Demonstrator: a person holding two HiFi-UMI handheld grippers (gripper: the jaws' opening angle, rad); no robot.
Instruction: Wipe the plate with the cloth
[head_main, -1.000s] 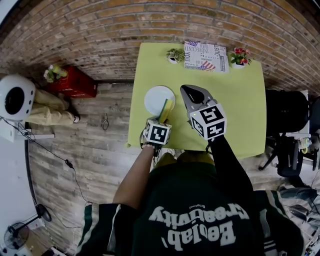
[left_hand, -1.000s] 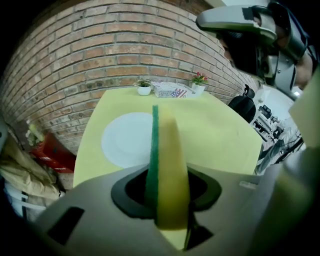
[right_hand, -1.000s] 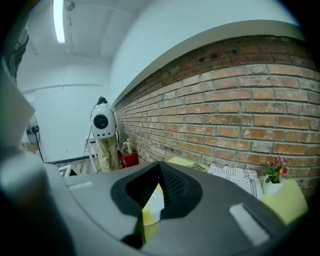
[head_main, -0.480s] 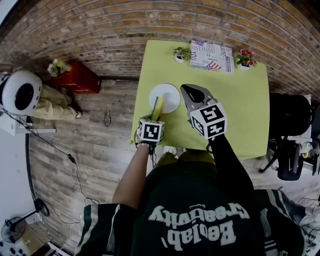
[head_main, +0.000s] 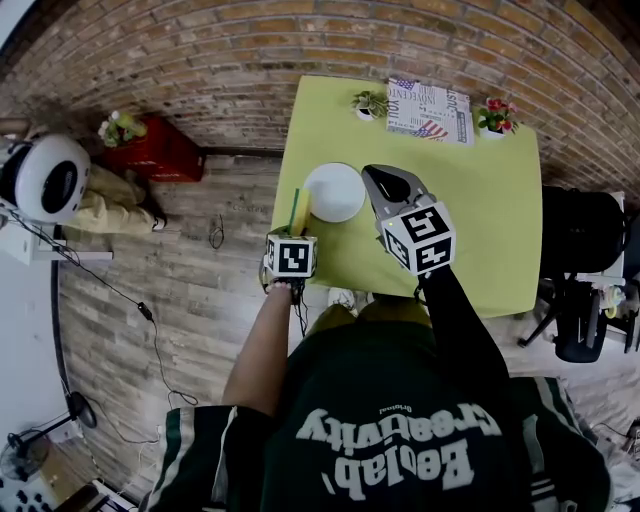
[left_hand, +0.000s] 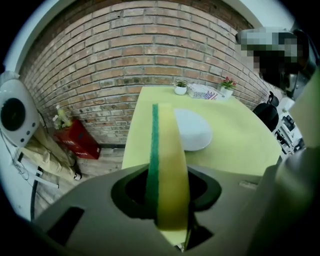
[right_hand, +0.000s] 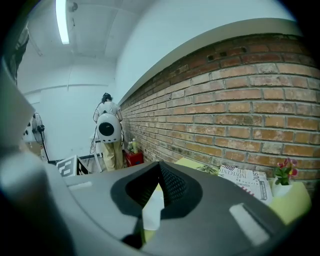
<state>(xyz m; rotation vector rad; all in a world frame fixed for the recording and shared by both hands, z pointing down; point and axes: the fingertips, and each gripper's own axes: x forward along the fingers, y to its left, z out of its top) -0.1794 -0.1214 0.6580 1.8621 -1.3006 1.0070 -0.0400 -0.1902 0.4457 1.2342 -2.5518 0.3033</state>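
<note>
Your left tongs (head_main: 294, 236) clamp the sponge (head_main: 298, 208) just beside the plate (head_main: 335, 190), right tongs (head_main: 372, 180) together and idle; seemingly mid-wipe, so sweep it across the plate.

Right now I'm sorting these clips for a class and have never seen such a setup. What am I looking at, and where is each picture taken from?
There is no robot here: a person holds a hand-held claw in each hand. The head view comes from a camera on the person's head, looking steeply down. The other two views come from cameras riding on each claw. The cubes with square patterns are parts of the claws.

On the green table are a white plate and, at the far edge, two small potted plants with a printed box between them.

The left claw is shut on a yellow sponge with a green side, held on edge just left of the plate. The right claw is shut and holds nothing, just right of the plate.
</note>
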